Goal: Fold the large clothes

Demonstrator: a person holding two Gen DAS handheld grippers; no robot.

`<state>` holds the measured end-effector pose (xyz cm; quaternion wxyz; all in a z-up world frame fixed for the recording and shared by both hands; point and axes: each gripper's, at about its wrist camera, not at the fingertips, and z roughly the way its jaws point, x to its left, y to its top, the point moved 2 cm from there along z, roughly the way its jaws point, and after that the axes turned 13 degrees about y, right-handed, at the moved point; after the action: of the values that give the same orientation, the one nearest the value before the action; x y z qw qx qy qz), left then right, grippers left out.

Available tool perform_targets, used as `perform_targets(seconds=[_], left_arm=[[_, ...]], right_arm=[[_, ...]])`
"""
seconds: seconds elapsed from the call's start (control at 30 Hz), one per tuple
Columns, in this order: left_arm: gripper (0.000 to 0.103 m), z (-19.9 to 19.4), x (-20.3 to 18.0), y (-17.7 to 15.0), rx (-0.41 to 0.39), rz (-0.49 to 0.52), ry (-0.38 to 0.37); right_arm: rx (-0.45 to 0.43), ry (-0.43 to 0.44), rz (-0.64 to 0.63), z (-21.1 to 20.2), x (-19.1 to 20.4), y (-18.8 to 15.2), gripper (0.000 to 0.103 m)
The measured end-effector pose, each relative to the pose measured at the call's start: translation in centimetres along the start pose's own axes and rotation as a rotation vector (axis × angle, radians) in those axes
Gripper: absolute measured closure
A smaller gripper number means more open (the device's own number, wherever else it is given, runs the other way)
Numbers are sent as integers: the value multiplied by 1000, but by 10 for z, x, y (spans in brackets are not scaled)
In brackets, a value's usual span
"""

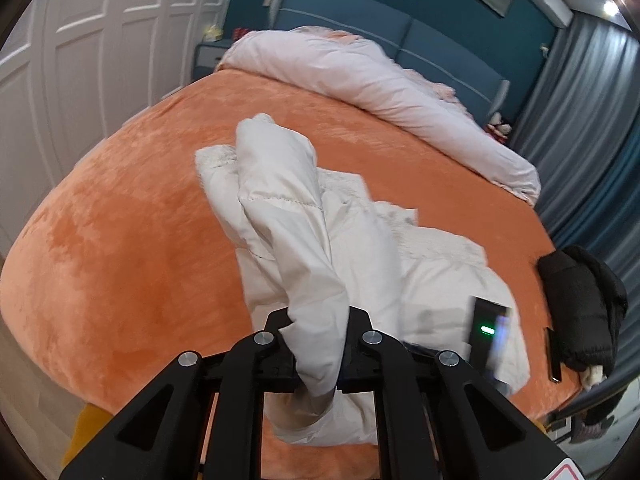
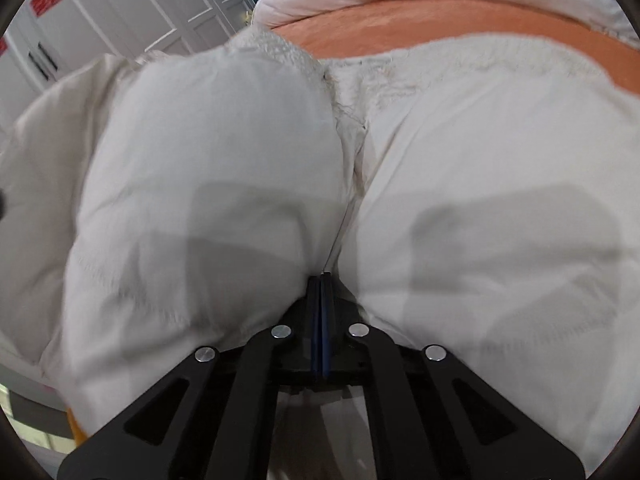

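Observation:
A white padded jacket point(image 1: 400, 264) with a fleecy lining lies crumpled on the orange bed point(image 1: 120, 220). My left gripper point(image 1: 318, 344) is shut on one sleeve point(image 1: 288, 208), which rises from the jacket and runs between the pads, its end hanging toward the camera. In the right wrist view the jacket point(image 2: 480, 152) fills the picture. My right gripper point(image 2: 321, 280) has its blue pads pressed together, with the tips pinched into the crease between two puffy panels. From the left wrist view the right gripper's black body point(image 1: 488, 328) shows blurred over the jacket's near right part.
A pale rolled duvet point(image 1: 380, 80) lies across the head of the bed against a blue headboard point(image 1: 360, 20). A black jacket point(image 1: 584, 304) sits at the bed's right edge. White wardrobe doors point(image 1: 100, 32) stand on the left, grey curtains point(image 1: 592, 120) on the right.

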<state>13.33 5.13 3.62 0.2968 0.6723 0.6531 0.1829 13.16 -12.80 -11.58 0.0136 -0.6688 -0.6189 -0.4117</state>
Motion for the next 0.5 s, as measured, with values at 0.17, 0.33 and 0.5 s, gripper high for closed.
perform_targets(seconds=[0.17,0.33,0.5], left_arm=[[95,-2,-25,1,-16,45,-6],[97,-16,-17,9,-44,35,-15],[98,-19,-12,10,-32,5,-41]], right_arm=[[37,17,11,4,0,10,103],[-46,75,29,-53,12,2,102],[33,67,-26,-79,15,-36,102]])
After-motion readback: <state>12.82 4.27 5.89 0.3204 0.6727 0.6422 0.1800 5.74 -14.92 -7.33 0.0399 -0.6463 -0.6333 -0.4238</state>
